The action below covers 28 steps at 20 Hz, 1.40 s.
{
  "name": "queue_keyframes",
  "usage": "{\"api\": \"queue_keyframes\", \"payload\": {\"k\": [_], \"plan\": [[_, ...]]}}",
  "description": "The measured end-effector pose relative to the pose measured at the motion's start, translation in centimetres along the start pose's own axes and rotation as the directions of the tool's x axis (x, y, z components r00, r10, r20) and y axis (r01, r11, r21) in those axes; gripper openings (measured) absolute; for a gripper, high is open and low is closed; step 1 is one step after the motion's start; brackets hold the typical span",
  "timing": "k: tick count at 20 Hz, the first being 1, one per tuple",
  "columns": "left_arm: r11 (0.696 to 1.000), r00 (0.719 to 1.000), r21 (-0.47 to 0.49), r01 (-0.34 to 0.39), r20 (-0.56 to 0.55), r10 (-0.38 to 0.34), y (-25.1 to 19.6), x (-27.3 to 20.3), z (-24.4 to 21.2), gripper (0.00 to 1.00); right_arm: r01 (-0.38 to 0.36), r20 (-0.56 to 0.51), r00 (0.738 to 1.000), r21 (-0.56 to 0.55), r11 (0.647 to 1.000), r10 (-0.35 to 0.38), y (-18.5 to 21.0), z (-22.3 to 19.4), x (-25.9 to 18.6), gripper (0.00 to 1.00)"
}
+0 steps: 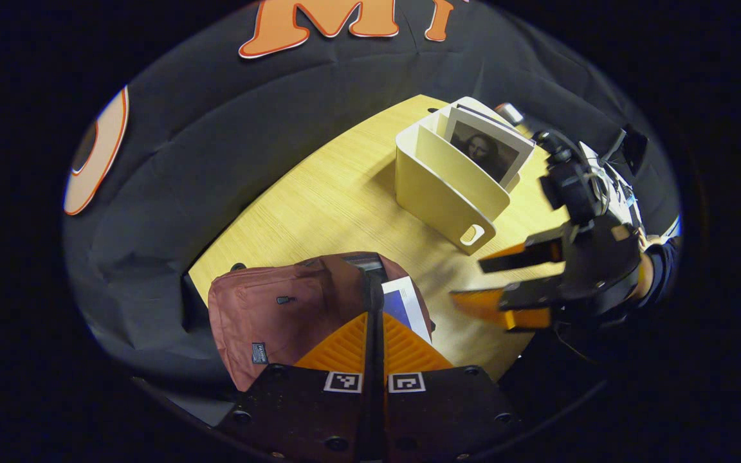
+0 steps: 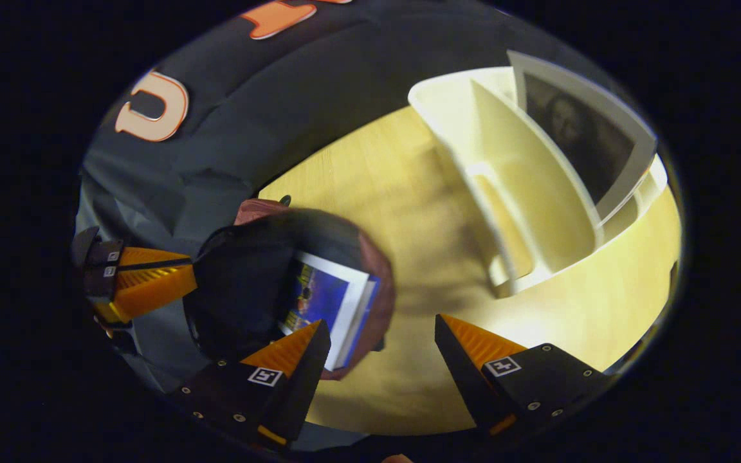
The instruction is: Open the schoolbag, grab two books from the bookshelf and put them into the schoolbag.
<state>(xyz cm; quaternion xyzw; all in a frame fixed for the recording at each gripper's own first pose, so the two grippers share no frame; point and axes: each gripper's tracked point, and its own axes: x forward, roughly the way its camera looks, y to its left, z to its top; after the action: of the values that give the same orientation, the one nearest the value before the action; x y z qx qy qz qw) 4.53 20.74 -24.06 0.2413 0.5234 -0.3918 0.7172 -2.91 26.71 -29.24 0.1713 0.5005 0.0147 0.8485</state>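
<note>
- Tabletop [image 1: 319, 199] holds a reddish-brown schoolbag [image 1: 267, 315], unzipped, one blue-covered book [image 2: 325, 302] standing in its mouth.
- Cream bookshelf [image 1: 448, 186] nearby holds a portrait-cover book [image 1: 486, 148].
- Right tool [image 2: 377, 347]: spread wide, holding nothing; it could knock the light bookshelf over.
- Left tool [image 1: 374, 334]: pinched on the bag's rim; a slip collapses the opening.
- The right gripper view reveals the bag's dark interior.

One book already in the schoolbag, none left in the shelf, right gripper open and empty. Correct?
Not quite: a book still stands in the bookshelf, as the right gripper view shows. The rest holds: one book in the schoolbag, right gripper open, empty.
</note>
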Motion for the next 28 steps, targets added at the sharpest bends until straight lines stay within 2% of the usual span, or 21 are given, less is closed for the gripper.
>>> {"api": "queue_keyframes", "payload": {"k": [3, 6, 9, 12, 16, 19, 23, 28], "plan": [[1.0, 1.0, -0.013, -0.026, -0.008, 0.026, 0.7, 0.1, -0.3, 0.01, 0.058, 0.034, 0.998, -0.071, 0.996, -0.056, -4.2, 2.6, -4.9, 0.97], [0.999, 1.0, -0.03, -0.021, -0.018, 0.02, 0.5, 0.3, -0.3, 0.01, 0.085, 0.054, 0.995, -0.123, 0.989, -0.079, -7.4, 5.6, -8.8, 0.98], [0.998, 0.999, -0.044, -0.033, -0.028, 0.032, 0.8, 0.2, -0.3, 0.01, 0.138, 0.106, 0.987, -0.147, 0.98, -0.123, -10.6, 10.6, -11.9, 0.98], [0.997, 0.998, -0.06, -0.043, -0.041, 0.041, 0.9, 0.1, -0.3, 0.01, 0.2, 0.131, 0.976, -0.211, 0.957, -0.175, -13.3, 15.5, -13.1, 0.98], [0.994, 0.997, -0.087, -0.059, -0.051, 0.055, 1.3, 0.1, -0.3, 0.01, 0.204, 0.037, 0.978, -0.319, 0.925, -0.203, -14.0, 17.8, -10.9, 0.98], [0.993, 0.996, -0.098, -0.073, -0.063, 0.067, 1.6, -0.2, -0.6, 0.01, 0.117, -0.083, 0.985, -0.343, 0.932, -0.154, -12.6, 18.2, -8.2, 0.98], [0.988, 0.994, -0.131, -0.081, -0.08, 0.071, 2.1, -0.3, -1.1, 0.01, 0.138, -0.183, 0.96, -0.342, 0.929, -0.21, -14.5, 18.0, -4.9, 0.98], [0.984, 0.993, -0.163, -0.078, -0.106, 0.061, 2.3, -0.6, -1.5, 0.01, 0.13, -0.258, 0.936, -0.379, 0.916, -0.24, -15.0, 17.4, -2.2, 0.95]]}}
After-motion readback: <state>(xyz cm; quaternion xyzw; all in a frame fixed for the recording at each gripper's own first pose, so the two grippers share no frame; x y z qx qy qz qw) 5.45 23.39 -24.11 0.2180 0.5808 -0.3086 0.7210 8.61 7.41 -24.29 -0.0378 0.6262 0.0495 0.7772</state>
